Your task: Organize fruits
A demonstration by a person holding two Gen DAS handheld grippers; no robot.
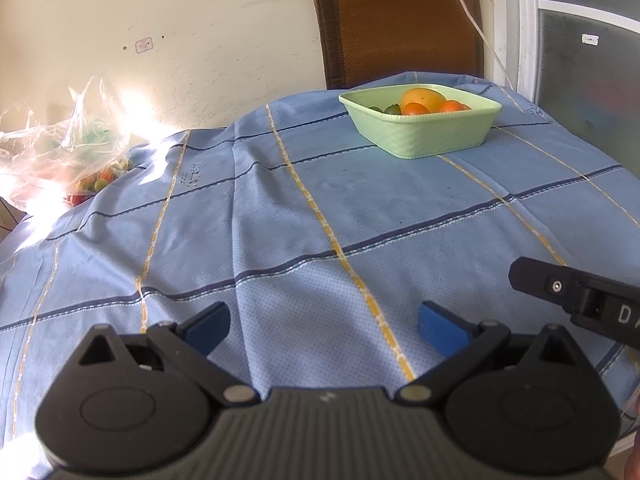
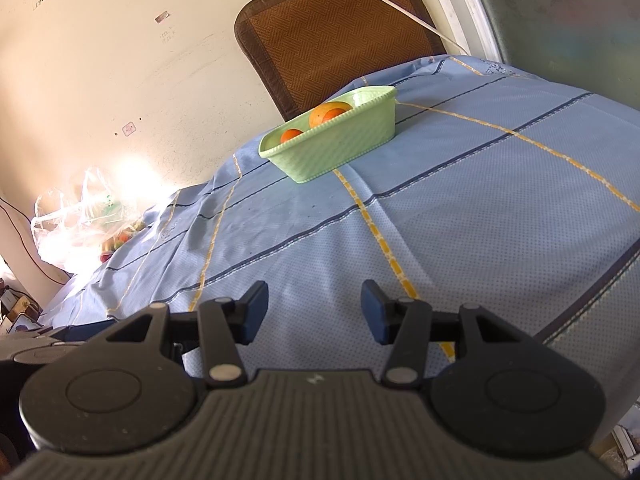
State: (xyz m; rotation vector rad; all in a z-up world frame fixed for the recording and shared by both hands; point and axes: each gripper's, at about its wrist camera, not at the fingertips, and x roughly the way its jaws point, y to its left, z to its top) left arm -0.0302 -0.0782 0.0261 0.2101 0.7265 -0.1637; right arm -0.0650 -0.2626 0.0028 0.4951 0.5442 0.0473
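A light green basket point(image 1: 424, 136) stands at the far side of the table and holds a yellow mango point(image 1: 422, 98), oranges point(image 1: 416, 109) and small green fruits point(image 1: 393, 109). It also shows in the right wrist view point(image 2: 340, 148) with an orange point(image 2: 291, 135) inside. A clear plastic bag point(image 1: 60, 148) with more small fruits point(image 1: 100, 180) lies at the far left, and shows in the right wrist view too point(image 2: 80, 216). My left gripper point(image 1: 324, 330) is open and empty over the cloth near the front. My right gripper point(image 2: 314, 312) is open and empty, also near the front.
The table wears a blue checked cloth point(image 1: 320, 208) with wrinkles at the left. A brown chair back point(image 1: 400, 24) stands behind the basket against the cream wall. A white cable point(image 1: 472, 16) hangs by the chair. Part of the right gripper point(image 1: 580, 300) shows at the left wrist view's right edge.
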